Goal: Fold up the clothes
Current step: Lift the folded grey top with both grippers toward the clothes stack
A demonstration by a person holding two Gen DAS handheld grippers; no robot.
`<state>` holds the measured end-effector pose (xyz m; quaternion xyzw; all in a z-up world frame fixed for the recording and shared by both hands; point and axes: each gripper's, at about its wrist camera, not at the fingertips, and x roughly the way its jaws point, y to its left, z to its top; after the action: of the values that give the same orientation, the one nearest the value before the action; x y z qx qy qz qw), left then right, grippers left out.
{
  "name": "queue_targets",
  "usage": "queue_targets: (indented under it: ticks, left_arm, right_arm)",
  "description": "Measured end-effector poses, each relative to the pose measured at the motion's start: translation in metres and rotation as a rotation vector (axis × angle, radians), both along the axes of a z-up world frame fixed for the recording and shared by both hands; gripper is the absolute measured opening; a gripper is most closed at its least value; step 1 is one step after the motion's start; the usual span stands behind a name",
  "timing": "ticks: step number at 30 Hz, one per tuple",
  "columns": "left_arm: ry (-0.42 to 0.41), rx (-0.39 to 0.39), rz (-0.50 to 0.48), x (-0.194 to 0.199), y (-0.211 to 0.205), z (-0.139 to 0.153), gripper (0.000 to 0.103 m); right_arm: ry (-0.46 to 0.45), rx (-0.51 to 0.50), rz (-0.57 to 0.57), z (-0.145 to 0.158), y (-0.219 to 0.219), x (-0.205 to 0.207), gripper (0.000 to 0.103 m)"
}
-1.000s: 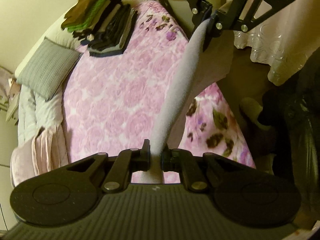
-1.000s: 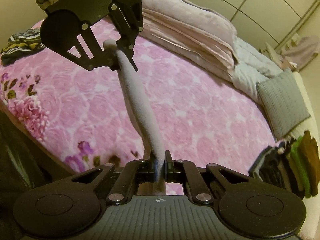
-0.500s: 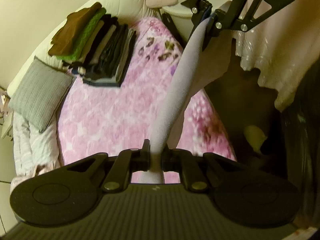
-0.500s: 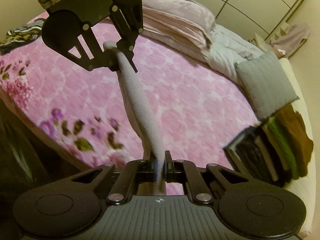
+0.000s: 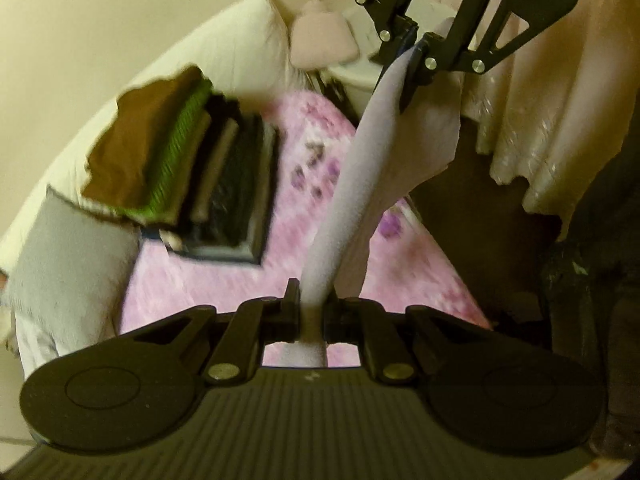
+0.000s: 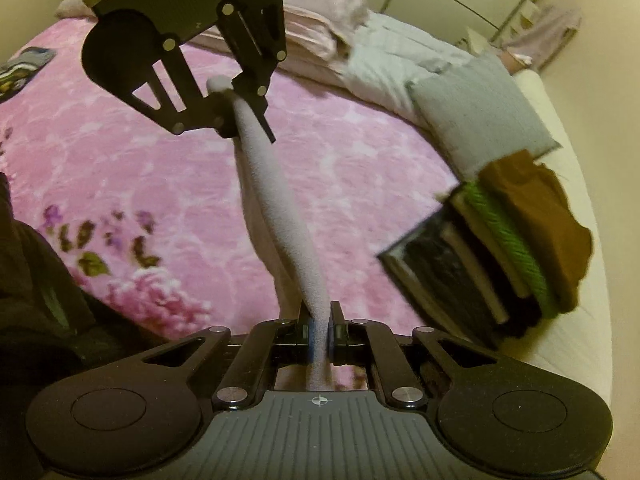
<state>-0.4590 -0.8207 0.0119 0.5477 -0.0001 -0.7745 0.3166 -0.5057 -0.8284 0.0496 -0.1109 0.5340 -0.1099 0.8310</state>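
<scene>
A light grey garment (image 5: 352, 184) hangs stretched in the air between my two grippers, above the pink floral bedspread (image 5: 208, 276). My left gripper (image 5: 312, 304) is shut on one end of it; the right gripper (image 5: 412, 56) holds the other end at the top of the left wrist view. In the right wrist view the grey garment (image 6: 280, 216) runs from my right gripper (image 6: 319, 320), shut on it, up to the left gripper (image 6: 234, 108). The rest of the cloth hangs below the taut edge.
A stack of folded clothes (image 5: 192, 176), brown and green on top, sits on the bed by a grey pillow (image 5: 68, 264); the same stack (image 6: 500, 248) and grey pillow (image 6: 476, 108) show at right. Pale bedding (image 6: 320, 20) lies at the back. A white lace cloth (image 5: 540, 100) hangs off-bed.
Both grippers, still holding the grey garment taut, have swung toward the stack of folded clothes, which now looks nearer and larger in both views.
</scene>
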Motion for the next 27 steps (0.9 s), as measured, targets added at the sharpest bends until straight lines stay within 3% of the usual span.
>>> queue_targets:
  ticks: [10,17,23,27]
  left_arm:
    - [0.018,-0.137,-0.06,0.001,-0.115,0.074,0.008]
    - [0.021,-0.275,0.009,-0.009,-0.208,0.129,0.008]
    - [0.001,-0.352,0.118,-0.031,-0.314,0.136,0.008]
    - [-0.012,-0.427,0.222,-0.038,-0.384,0.137,0.008]
  right_arm:
    - [-0.039,-0.126,-0.035,0.085,-0.104,0.012,0.002]
    - [-0.105,-0.224,0.0,0.145,-0.199,0.012,0.002]
    - [-0.13,-0.289,0.066,0.158,-0.314,0.017,0.002]
    - [-0.163,-0.395,0.117,0.157,-0.389,0.024,0.002]
